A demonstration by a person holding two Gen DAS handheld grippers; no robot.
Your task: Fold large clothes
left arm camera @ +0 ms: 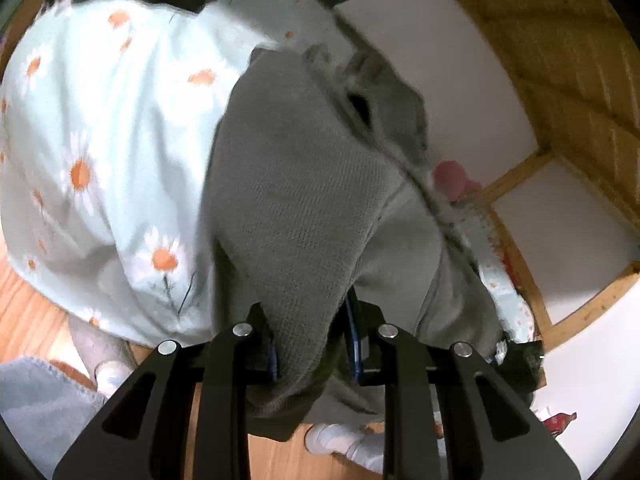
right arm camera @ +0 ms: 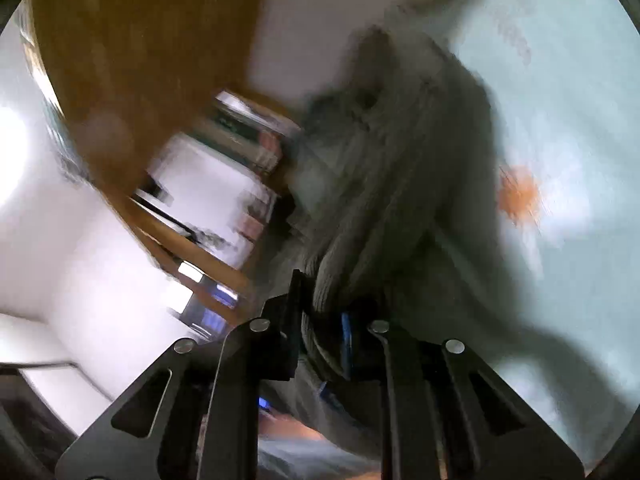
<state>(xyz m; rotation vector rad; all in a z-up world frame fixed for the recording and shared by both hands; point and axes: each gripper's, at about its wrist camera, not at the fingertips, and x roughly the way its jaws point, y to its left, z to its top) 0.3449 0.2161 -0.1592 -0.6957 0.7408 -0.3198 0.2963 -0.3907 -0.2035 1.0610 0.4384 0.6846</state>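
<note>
A grey-green knit garment (left arm camera: 304,184) hangs lifted in front of a person's pale daisy-print top (left arm camera: 100,128). My left gripper (left arm camera: 312,344) is shut on a bunched edge of this garment, and the cloth runs up and away from its fingers. In the blurred right wrist view the same grey garment (right arm camera: 384,184) fills the middle. My right gripper (right arm camera: 324,344) is shut on a thick ribbed fold of it, with the daisy-print top (right arm camera: 560,160) behind at the right.
Wooden floor (left arm camera: 28,320) lies below, with the person's white-socked feet (left arm camera: 340,440) and a grey blanket (left arm camera: 36,396) at the lower left. White walls and wooden beams (left arm camera: 560,60) stand to the right. A wooden shelf with books (right arm camera: 240,136) shows in the right wrist view.
</note>
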